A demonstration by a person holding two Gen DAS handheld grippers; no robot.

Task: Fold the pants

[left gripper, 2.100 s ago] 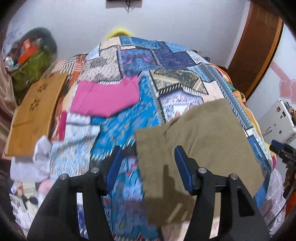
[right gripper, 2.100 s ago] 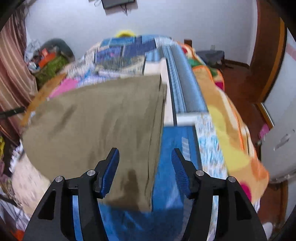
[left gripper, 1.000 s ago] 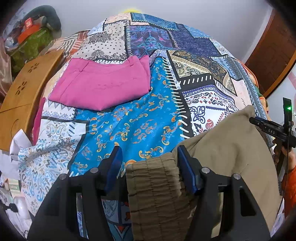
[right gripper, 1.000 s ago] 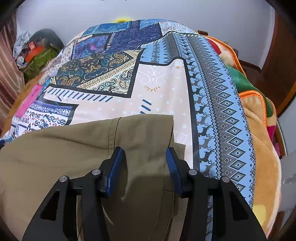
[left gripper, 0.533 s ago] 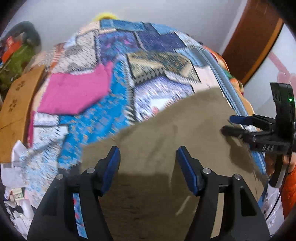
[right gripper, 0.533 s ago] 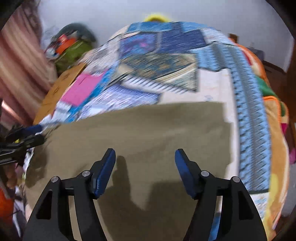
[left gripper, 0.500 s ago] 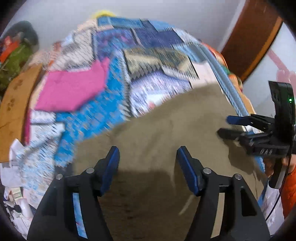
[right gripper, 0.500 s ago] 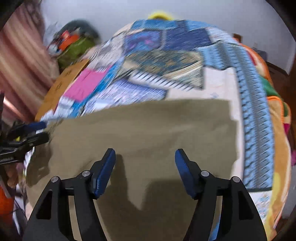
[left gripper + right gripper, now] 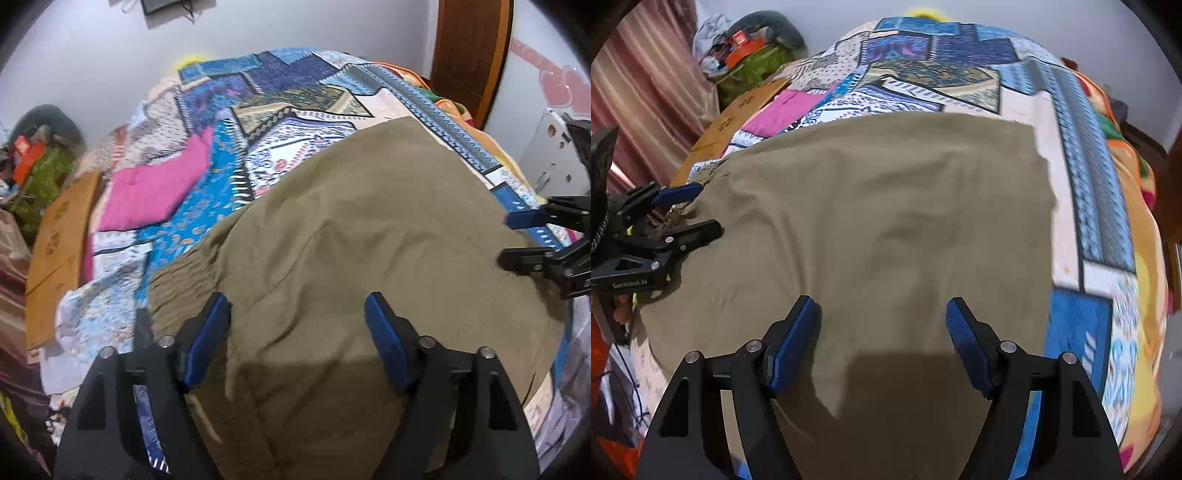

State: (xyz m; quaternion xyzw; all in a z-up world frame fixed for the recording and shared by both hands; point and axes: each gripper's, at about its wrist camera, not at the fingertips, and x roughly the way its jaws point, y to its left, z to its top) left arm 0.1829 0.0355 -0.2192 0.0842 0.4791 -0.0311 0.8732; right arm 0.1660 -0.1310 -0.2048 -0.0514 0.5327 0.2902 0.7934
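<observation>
Pants: olive pants (image 9: 351, 229) spread flat on the patchwork bed cover (image 9: 207, 206), elastic waistband at the left.
Left hand-held gripper (image 9: 297, 343): jaws apart, empty, above the cloth.
Right hand-held gripper (image 9: 882, 343): jaws apart, empty.
Technique: likely next — pinch both corners of one edge, lift evenly, align the hems.

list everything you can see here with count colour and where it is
pants: 1, olive, spread flat on the near part of the bed
folded cloth: 1, pink, on the bed, far left of the pants
bedspread: 1, blue patchwork, covering the bed
blanket: 1, orange, along the bed's right edge
board: 1, tan wood, left of the bed
door: 1, brown, far right
left gripper: 1, black with blue pads, open above the pants
right gripper: 1, black with blue pads, open above the pants
</observation>
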